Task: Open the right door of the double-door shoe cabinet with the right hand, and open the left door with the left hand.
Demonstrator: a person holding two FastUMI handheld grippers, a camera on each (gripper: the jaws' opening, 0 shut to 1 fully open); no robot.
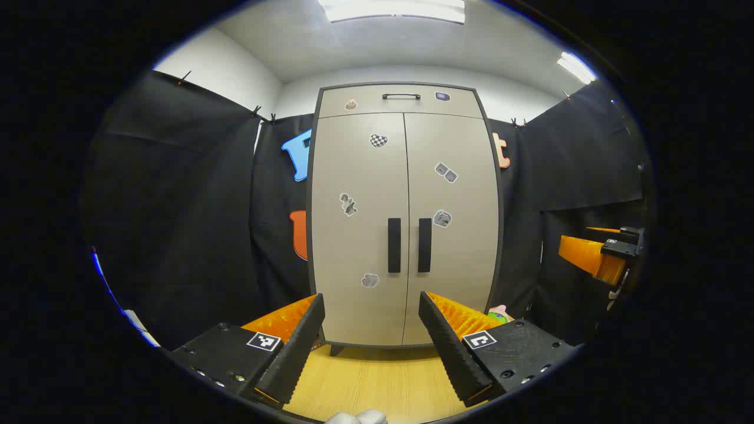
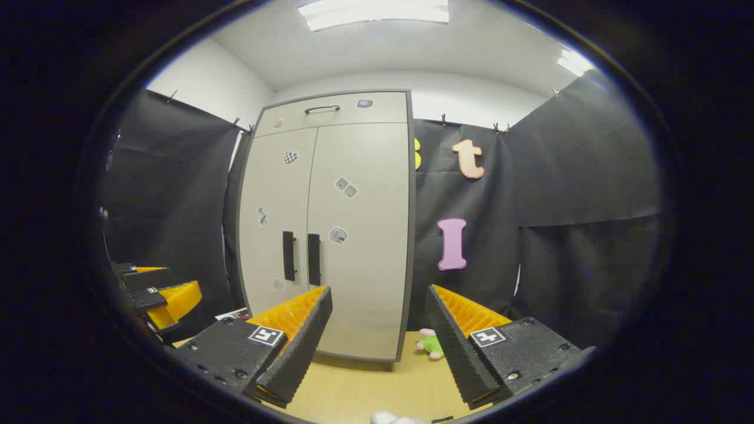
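Left gripper view: cabinet stands at twelve o'clock, doors closed, well beyond the left gripper, fingers apart. Right gripper, also spread, has it at eleven o'clock.

Right gripper fingers spread, well short of the closed shoe cabinet.

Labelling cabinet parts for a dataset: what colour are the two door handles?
Black: both door handles are dark vertical bars against beige doors, clearest in the left gripper view.
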